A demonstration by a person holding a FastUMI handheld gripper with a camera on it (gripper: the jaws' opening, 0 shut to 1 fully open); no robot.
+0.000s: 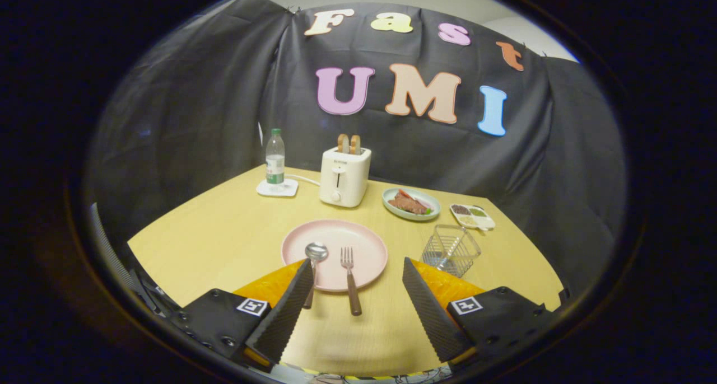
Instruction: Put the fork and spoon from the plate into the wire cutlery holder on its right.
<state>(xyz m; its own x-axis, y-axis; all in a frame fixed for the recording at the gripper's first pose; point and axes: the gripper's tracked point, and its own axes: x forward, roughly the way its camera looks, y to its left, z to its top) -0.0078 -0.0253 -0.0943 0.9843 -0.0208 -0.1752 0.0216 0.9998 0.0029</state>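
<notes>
A pink plate (364, 244) lies on the yellow table just ahead of my fingers. On it rest a spoon (315, 253) on the left and a fork (349, 271) on the right, both with brown handles reaching past the near rim toward me. The spoon's handle passes behind my left finger. A wire cutlery holder (451, 249) stands to the plate's right, just beyond my right finger, and holds nothing. My gripper (357, 269) hovers above the table's near side, open wide, with nothing between its fingers; the fork's handle lies in the gap below.
Beyond the plate stand a white toaster (344, 177) with two bread slices, a water bottle (274, 160) on a coaster, a bowl of food (410, 204) and a small divided dish (471, 216). The table's edges (538, 272) fall away at right and left.
</notes>
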